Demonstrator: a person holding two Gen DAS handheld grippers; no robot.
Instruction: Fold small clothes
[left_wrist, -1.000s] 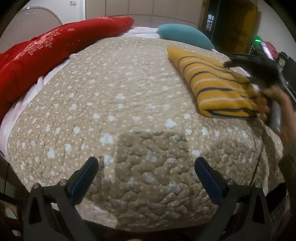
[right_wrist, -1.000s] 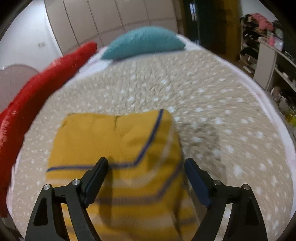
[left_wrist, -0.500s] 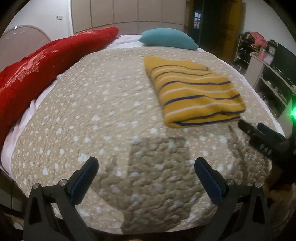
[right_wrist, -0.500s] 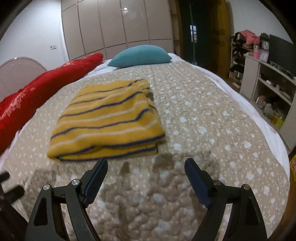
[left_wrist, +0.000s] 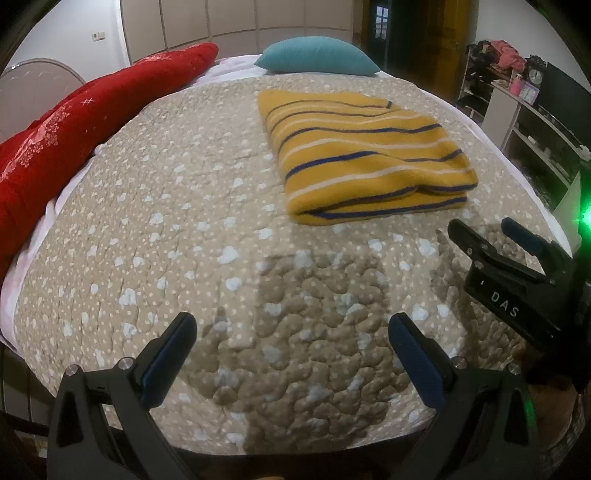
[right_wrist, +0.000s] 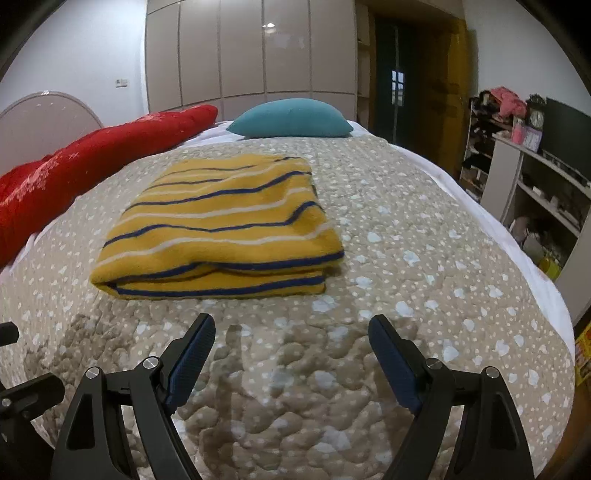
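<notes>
Fold looks finished
Striped garment (right_wrist: 218, 225) lies folded on bed (right_wrist: 424, 266) at 12 o'clock; both hand-held grippers (left_wrist: 291, 365) (right_wrist: 291, 354) wide, empty.

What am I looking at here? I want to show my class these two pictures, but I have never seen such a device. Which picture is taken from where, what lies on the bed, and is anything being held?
There is no robot here. A person holds a hand tool in each hand, and each tool ends in a pair of tongs with blue pads. A small wide-angle camera on each tool looks forward along its tongs, which is why the room bulges.

One picture comes from the left tongs; the right tongs also show at its right edge. The other comes from the right tongs.

On the beige dotted quilt lies a folded yellow garment with blue and white stripes. Beyond it are a teal pillow and a red blanket.

Both tongs are open, hold nothing, and sit short of the garment.
</notes>
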